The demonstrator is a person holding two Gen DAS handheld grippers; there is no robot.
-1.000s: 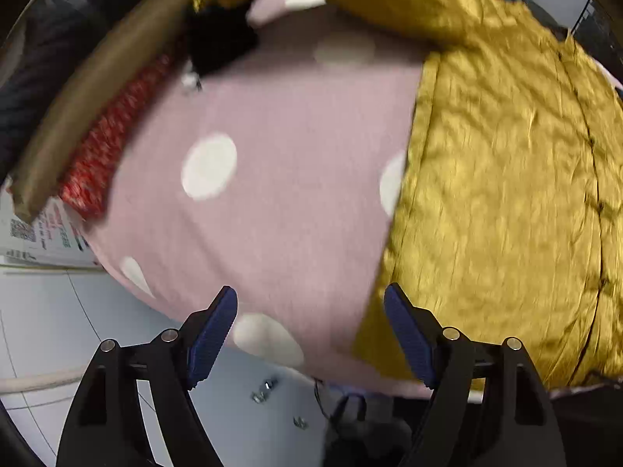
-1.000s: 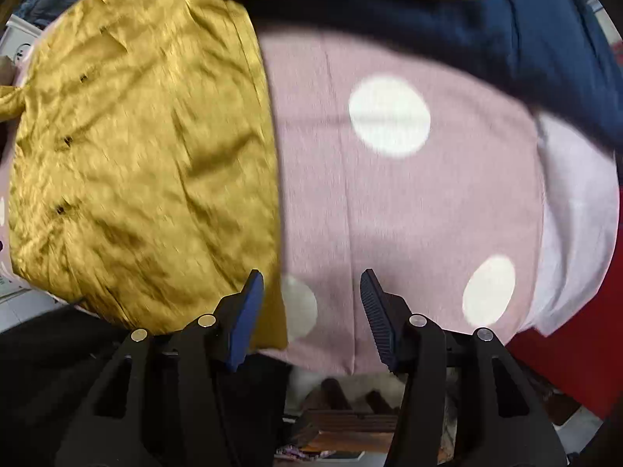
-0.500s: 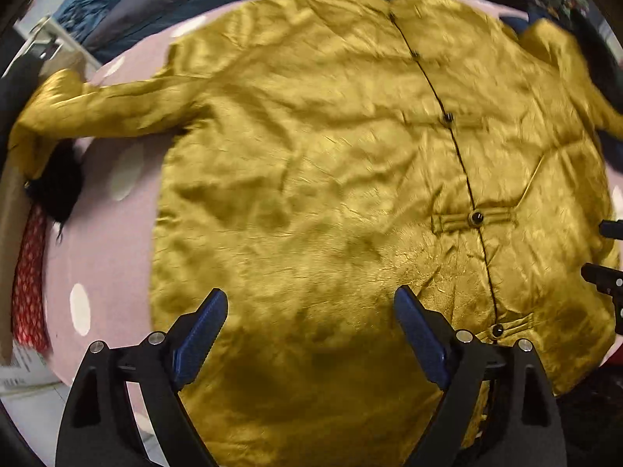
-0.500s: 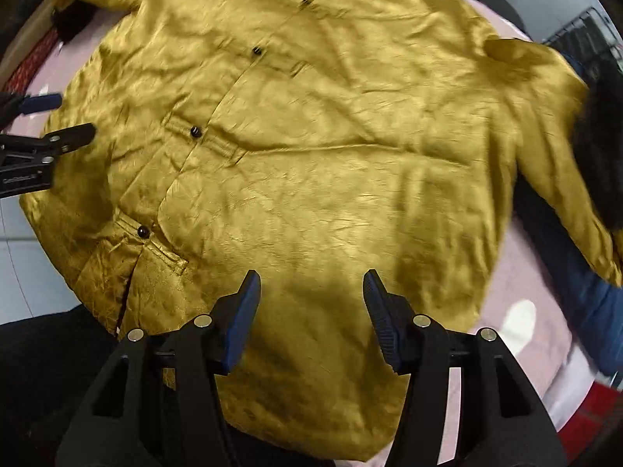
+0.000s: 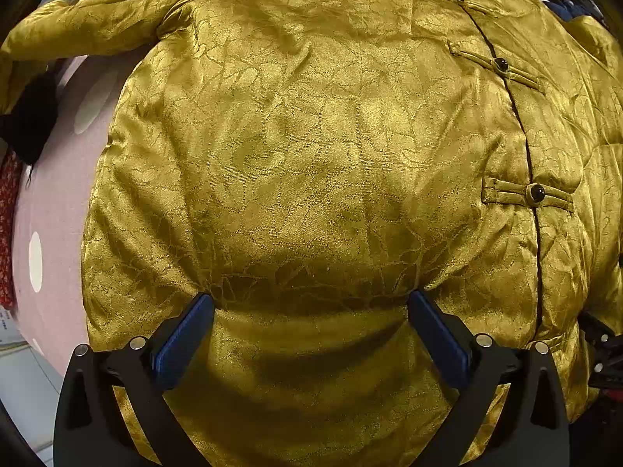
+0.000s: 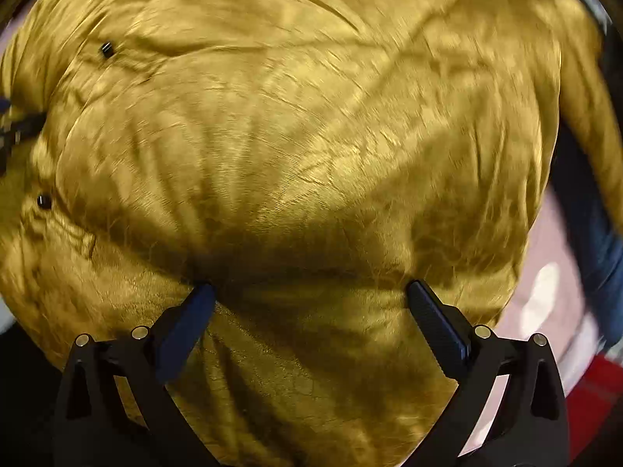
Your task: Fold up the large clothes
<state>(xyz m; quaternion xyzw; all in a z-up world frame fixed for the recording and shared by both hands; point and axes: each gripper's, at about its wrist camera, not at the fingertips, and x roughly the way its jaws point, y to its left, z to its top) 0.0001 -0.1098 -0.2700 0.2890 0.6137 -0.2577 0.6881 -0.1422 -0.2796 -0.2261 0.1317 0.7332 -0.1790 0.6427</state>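
A golden brocade jacket lies spread front-up on a pink spotted cover, its black buttons running down the right of the left wrist view. Its sleeve stretches to the upper left. My left gripper points down onto the lower front panel. Its jaws are opening, and the blue fingertips rest on the cloth with a low ridge of fabric between them. My right gripper stands the same way on the jacket, jaws opening wide, cloth bunched between the tips but not pinched.
A black cuff or cloth lies at the left past the sleeve, and red patterned fabric is at the far left edge. Dark blue cloth and a red patch border the cover on the right. The other gripper shows at the right edge.
Both grippers swung from over the pink cover onto the jacket and came down close to it. Both pairs of jaws spread much wider, the right one in the last half second.
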